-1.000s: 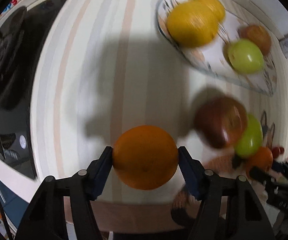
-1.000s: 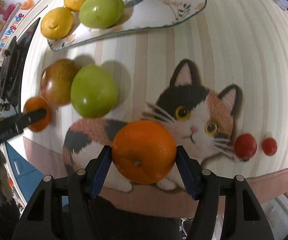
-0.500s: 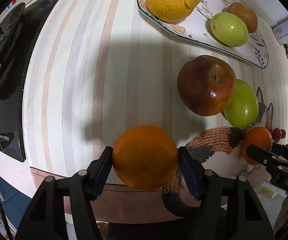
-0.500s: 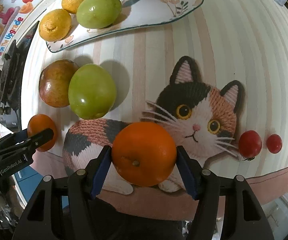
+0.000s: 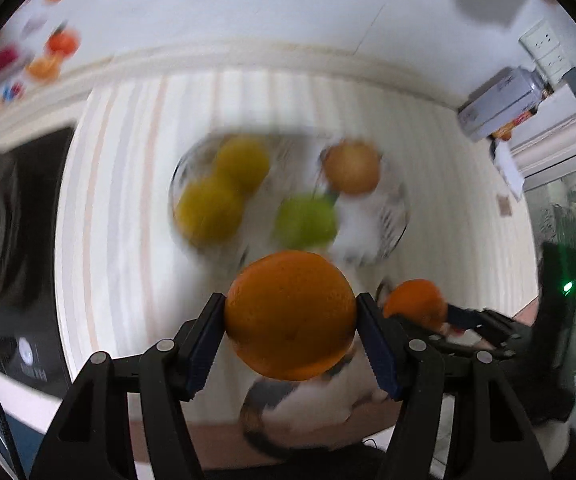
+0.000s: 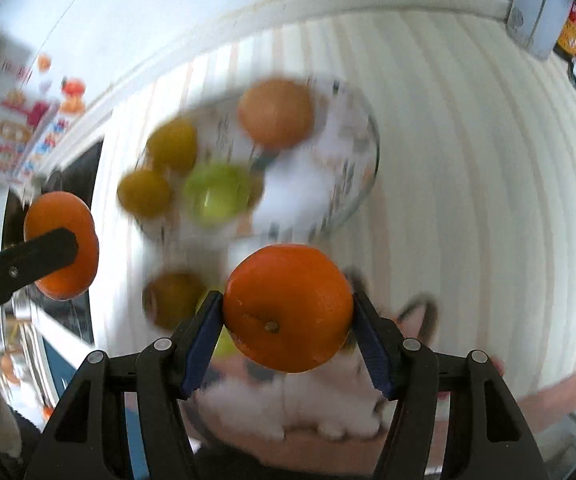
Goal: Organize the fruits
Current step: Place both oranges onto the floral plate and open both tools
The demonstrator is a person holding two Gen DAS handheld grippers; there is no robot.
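My left gripper (image 5: 291,316) is shut on an orange (image 5: 288,304), held up above the striped tablecloth. My right gripper (image 6: 288,308) is shut on a second orange (image 6: 291,280) with its stem facing the camera. Each view shows the other orange off to the side (image 5: 415,302) (image 6: 62,246). Beyond both lies the patterned plate (image 5: 363,220) (image 6: 299,184), blurred, carrying two yellow fruits (image 6: 172,146), a green apple (image 6: 218,194) and a brownish apple (image 6: 276,114). A dark red apple (image 6: 170,300) rests on the cloth in front of the plate.
A black cooktop (image 5: 4,240) lies at the left table edge. A cat-pattern mat (image 5: 327,404) is under the grippers. A can (image 5: 503,100) lies at the back right by a wall socket. A green fruit peeks out behind my right gripper's left finger.
Both grippers have risen with their oranges and swung toward the plate, which now sits in the middle of both views. The background is motion-blurred.
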